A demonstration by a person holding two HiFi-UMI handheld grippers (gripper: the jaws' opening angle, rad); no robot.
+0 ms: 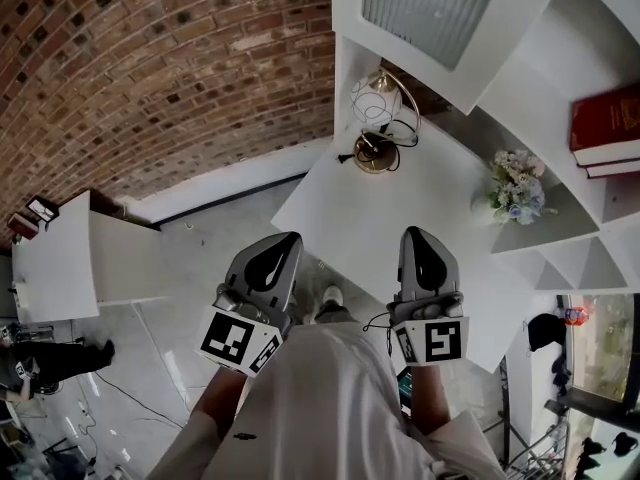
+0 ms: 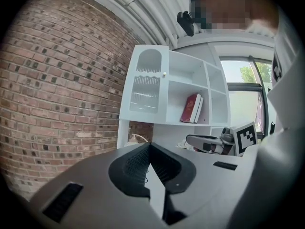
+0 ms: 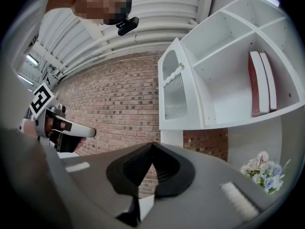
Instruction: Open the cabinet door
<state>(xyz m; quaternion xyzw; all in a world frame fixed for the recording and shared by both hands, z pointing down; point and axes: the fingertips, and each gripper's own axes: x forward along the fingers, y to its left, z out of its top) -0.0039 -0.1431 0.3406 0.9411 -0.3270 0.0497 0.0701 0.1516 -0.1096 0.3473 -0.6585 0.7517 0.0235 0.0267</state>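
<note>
– Fingers [image 2: 131, 168] of left gripper [image 2: 149, 146] pressed together, empty; right gripper [image 3: 151, 147] same. Ribbed black pads, smooth grey shells.
– Where's our cabinet door [image 2: 148, 87]?
– We see it at the white cabinet's left end, next to the brick wall [image 2: 57, 89]: arched top, ribbed glass, small round knob [image 2: 164, 74] on its right edge. Both grippers sit well apart from it, over the white counter [image 1: 380, 218] at its near edge.
</note>
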